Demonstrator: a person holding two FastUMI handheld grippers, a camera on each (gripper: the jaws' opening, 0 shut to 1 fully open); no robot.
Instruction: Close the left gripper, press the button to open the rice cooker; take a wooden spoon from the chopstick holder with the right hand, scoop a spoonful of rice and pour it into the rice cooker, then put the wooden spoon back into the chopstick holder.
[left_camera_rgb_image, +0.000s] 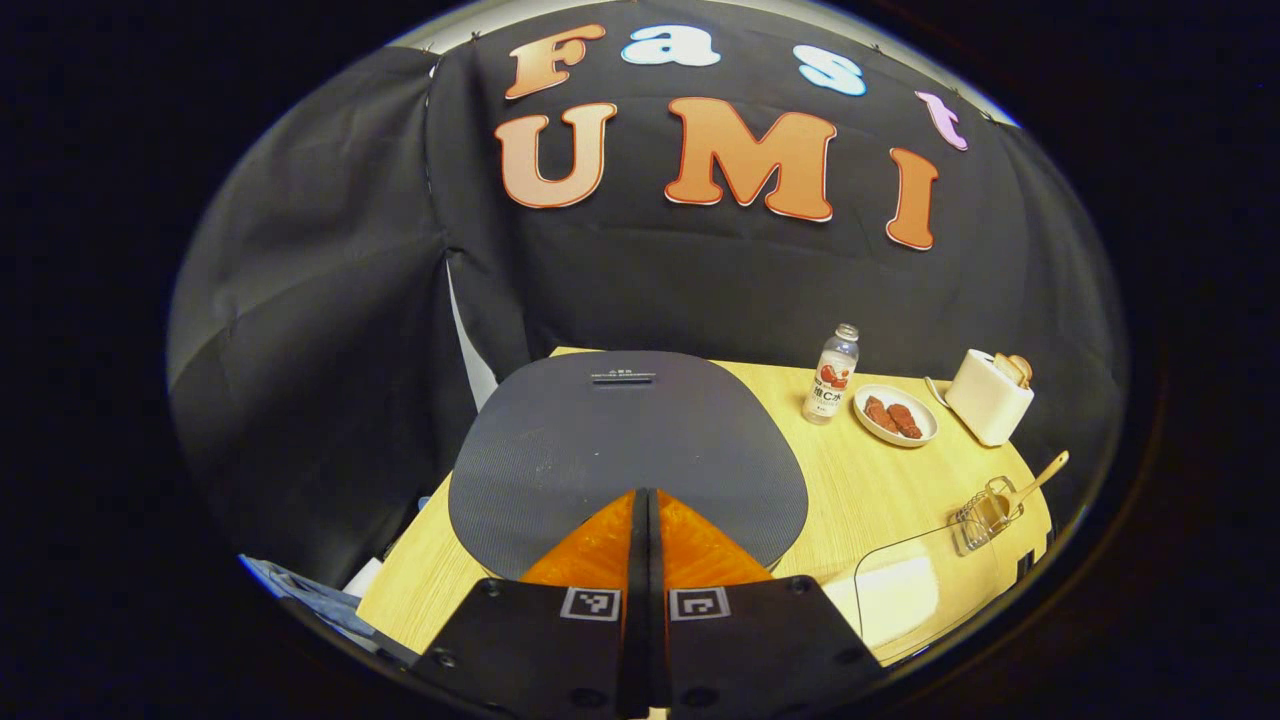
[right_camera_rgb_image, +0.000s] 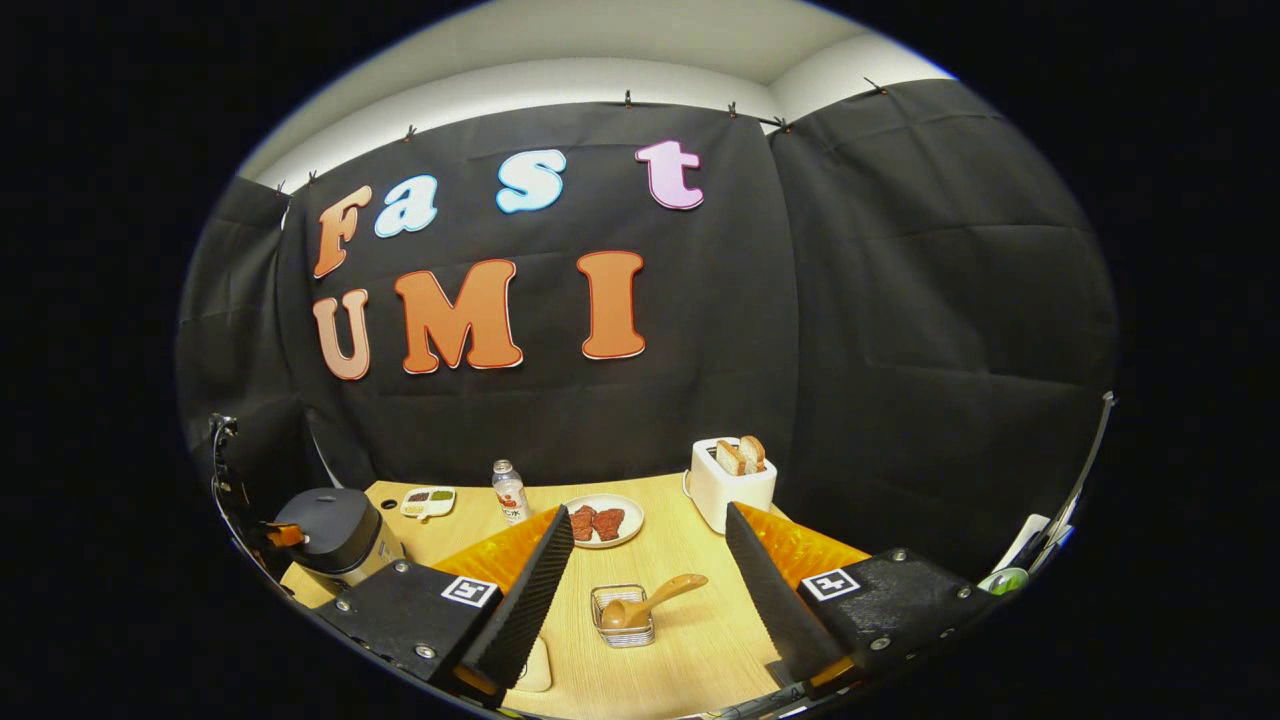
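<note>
My left gripper is pressed together above the still-closed rice cooker, my right gripper spread before the untouched wooden spoon in its chopstick holder, so everything remains.

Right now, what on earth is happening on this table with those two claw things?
The left gripper, fingers shut together, hovers over the closed dark grey rice cooker lid, about to press it open. The right gripper, fingers wide open, faces the wooden spoon resting in the wire chopstick holder on the pale wooden table. No rice has been scooped yet.
</note>
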